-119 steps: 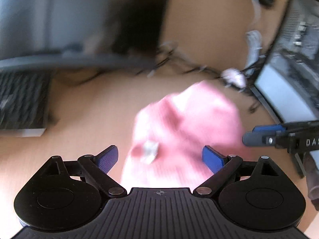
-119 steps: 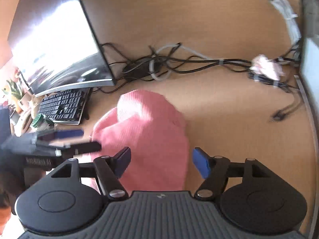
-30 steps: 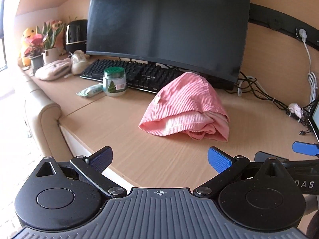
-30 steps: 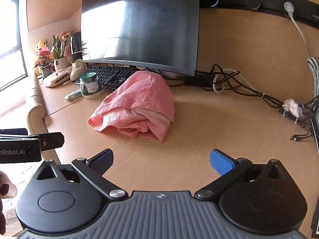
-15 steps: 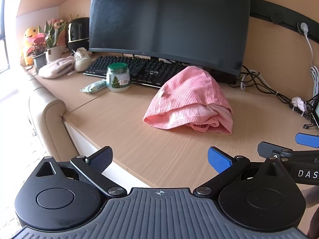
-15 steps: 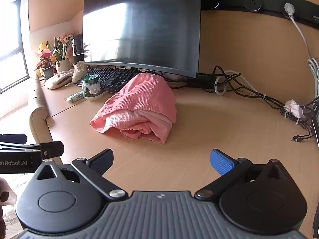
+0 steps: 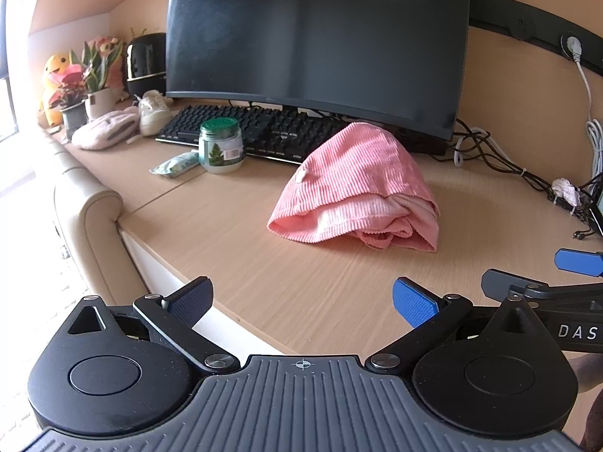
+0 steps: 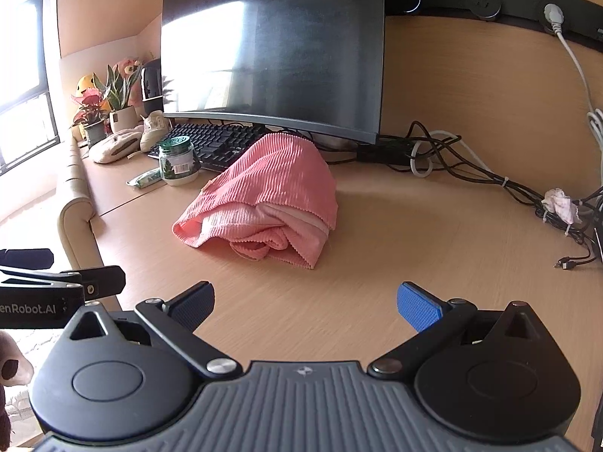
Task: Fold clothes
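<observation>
Seemingly the folding was done or nearly so: the pink ribbed garment lay in a rounded, layered bundle on the wooden desk, in front of the monitor and beside the keyboard, its lower hems loosely bunched. Both the left gripper and the right gripper were spread wide, empty, well short of it.

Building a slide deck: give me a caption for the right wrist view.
Open right gripper faces a folded pink garment on the wooden desk, before a dark monitor.
</observation>
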Available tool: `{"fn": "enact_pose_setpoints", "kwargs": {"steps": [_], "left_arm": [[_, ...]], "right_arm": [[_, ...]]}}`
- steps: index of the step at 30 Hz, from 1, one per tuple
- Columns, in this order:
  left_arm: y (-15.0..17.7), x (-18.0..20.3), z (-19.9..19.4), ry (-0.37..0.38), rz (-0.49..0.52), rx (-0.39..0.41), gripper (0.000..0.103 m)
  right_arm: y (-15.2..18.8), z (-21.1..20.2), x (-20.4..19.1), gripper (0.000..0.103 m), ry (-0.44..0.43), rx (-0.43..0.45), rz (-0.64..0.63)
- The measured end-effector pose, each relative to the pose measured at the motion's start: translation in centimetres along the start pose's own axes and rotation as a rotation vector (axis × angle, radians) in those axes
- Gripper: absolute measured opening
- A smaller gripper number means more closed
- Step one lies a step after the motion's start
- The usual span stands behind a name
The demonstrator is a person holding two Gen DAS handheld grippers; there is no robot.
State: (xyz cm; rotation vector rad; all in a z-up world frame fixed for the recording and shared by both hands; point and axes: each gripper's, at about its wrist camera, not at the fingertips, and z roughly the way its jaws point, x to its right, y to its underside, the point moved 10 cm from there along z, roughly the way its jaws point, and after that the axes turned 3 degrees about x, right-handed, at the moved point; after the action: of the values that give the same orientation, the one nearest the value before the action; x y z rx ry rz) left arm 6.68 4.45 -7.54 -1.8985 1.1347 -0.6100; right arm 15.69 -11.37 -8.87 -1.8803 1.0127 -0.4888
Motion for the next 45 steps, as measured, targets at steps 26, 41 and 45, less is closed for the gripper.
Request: {"fn": "enact_pose_setpoints", "kwargs": {"steps": [26,41,45], "left_arm": [[0.13,0.13,0.24,-0.023,-0.007,-0.012,0.103],[0.22,-0.12,0.38,-0.015,-0.013,-0.016,0.103],[0.13,-0.26,0.42,-0.012,-0.017,-0.012,0.103]], "right_arm": [[0.06,0.37,0.24,0.103,-0.010,-0.008,-0.011],[0.01,0.25,0.14,0.103,0.000,-0.004,-0.014],[0.07,0.24,0.01,0.103,0.004,-0.008,-0.011]]}}
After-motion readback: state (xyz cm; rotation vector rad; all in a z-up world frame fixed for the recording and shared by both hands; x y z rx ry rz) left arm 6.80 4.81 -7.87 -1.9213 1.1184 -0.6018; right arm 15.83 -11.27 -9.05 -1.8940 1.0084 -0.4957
